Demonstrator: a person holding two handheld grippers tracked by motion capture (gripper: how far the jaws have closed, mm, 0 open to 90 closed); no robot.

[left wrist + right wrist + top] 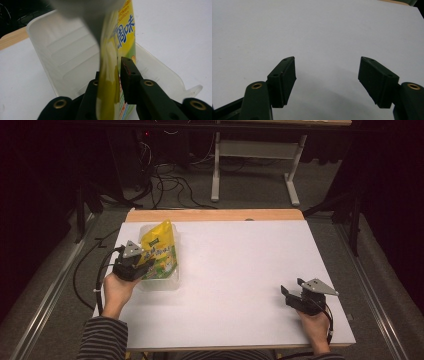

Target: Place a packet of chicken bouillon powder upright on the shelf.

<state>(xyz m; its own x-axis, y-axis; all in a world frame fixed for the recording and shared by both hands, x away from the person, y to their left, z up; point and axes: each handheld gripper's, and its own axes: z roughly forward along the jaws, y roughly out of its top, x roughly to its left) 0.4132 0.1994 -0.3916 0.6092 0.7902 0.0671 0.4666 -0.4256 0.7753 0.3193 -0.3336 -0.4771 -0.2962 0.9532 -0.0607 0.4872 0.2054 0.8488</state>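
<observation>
Left claw (145, 266) clamped on yellow pouch (159, 251) over clear tray (175, 281); right claw (291, 291) spread wide, holding nothing.

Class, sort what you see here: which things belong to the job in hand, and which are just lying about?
In the job:
left claw, shut on the yellow pouch
clear plastic tray beneath the pouch

Lying about:
right claw, open over bare white table
cables on the floor
white desk frame behind
</observation>
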